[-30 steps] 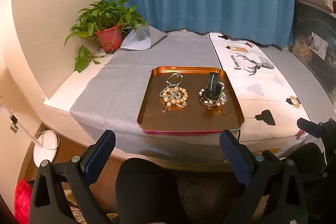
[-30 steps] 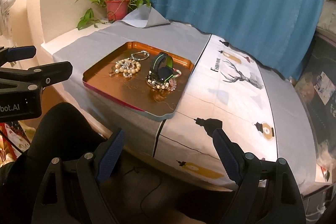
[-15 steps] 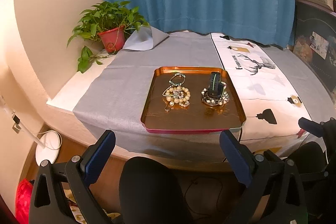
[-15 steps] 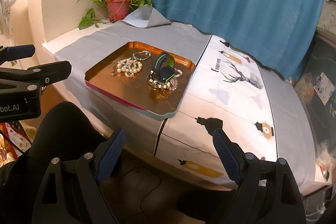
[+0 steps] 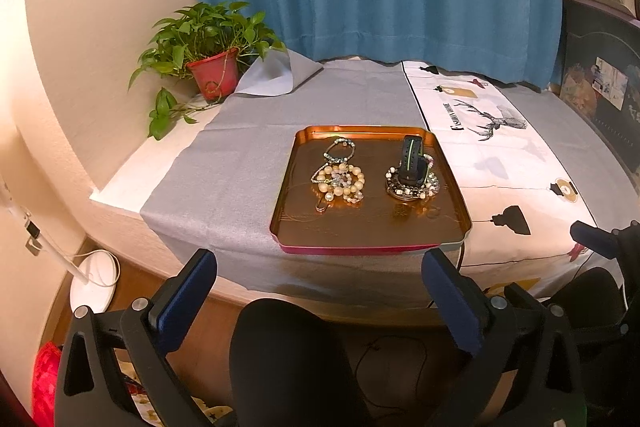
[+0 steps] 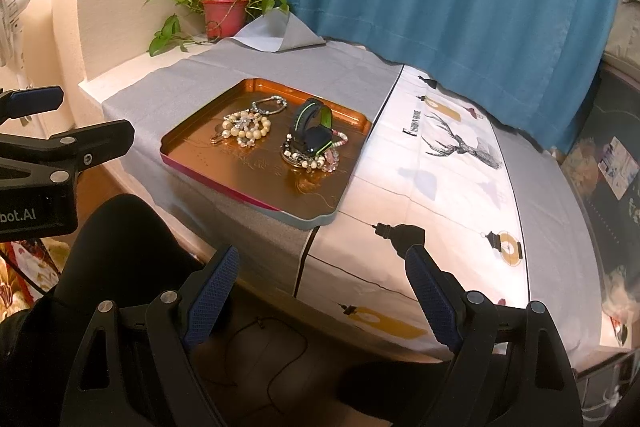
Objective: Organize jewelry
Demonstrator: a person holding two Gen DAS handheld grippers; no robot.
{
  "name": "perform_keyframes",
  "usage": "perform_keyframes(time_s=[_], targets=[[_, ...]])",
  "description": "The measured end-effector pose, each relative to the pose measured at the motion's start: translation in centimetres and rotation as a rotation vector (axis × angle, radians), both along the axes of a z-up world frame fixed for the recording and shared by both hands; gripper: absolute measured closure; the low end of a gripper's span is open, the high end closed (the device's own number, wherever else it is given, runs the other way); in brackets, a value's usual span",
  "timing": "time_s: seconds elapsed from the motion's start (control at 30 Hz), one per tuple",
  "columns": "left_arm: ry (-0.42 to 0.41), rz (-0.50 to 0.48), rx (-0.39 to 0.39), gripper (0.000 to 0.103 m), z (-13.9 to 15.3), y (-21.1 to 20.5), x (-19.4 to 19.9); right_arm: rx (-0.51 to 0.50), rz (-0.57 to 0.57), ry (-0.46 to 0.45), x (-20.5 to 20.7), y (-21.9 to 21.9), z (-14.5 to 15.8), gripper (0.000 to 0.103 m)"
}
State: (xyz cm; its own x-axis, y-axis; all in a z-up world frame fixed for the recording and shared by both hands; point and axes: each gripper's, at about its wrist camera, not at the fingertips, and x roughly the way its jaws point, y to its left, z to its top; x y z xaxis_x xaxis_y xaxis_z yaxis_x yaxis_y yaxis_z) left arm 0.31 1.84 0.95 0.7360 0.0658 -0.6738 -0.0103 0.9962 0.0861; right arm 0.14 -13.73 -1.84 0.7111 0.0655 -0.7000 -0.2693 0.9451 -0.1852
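1. Both claws stand wide open and empty: left gripper [image 5: 320, 291], right gripper [image 6: 320, 283], low in their frames.
2. The jewelry lies in the copper tray [image 5: 360, 239], mid-frame: a pearl bead pile [image 5: 340, 183] and a black watch [image 5: 412, 159] standing on a bead bracelet.
3. I judge the beads light, slippery and easy to tangle; pinch one strand. The watch strap looks rubbery and springy, so grip across the band.

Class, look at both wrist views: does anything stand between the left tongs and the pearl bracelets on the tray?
Nothing visible does. The left tongs hang open short of the table edge, and only the copper tray's low near rim lies before the pearl bracelets.
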Motion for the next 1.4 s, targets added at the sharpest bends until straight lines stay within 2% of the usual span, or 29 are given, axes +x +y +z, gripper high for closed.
perform_keyframes(time_s=[1.4], targets=[[0.002,-0.002,0.003,0.000,-0.23,0.49,0.12,0.016,-0.010,-0.017,0.08,0.16,0.45,0.017]])
